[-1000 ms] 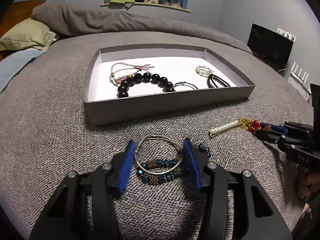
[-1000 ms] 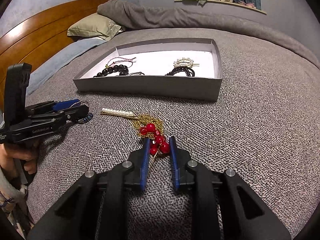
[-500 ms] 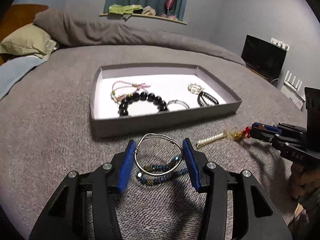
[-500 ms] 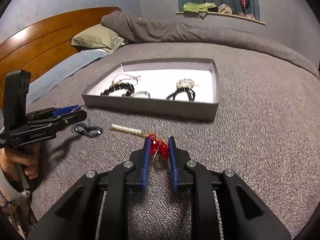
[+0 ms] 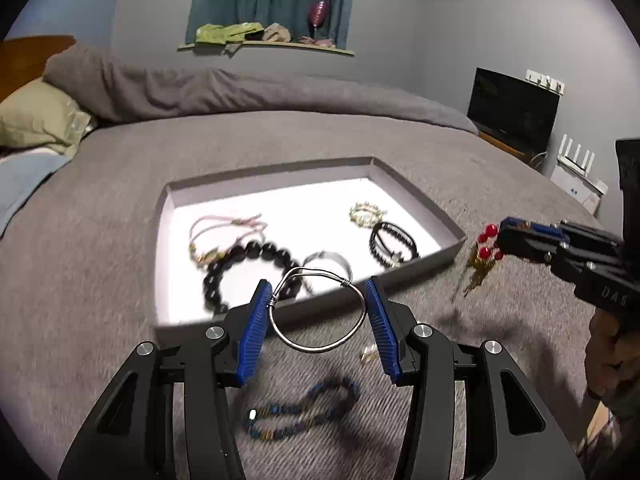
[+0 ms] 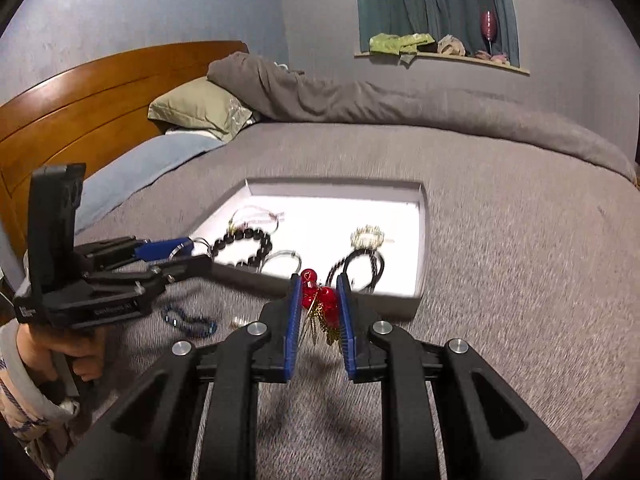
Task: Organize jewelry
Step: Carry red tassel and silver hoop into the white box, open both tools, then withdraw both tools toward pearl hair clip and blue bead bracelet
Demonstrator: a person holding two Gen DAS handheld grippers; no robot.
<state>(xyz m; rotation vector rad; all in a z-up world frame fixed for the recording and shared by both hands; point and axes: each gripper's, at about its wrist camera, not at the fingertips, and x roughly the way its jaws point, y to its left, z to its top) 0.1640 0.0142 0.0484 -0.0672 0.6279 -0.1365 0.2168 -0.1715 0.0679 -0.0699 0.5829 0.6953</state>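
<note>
Left wrist view: we see our left gripper [image 5: 318, 312] clamping a silver bangle [image 5: 320, 312] above the bed [image 5: 80, 280], by the near wall of the tray [image 5: 448, 236].
Beads: a blue bracelet [image 5: 304, 412] lies on the bed below the bangle.
Right wrist view: our right gripper [image 6: 318, 312] pinches a red-bead charm [image 6: 318, 298], lifted near the tray's [image 6: 422, 240] front edge.
Tray contents: several bracelets.
</note>
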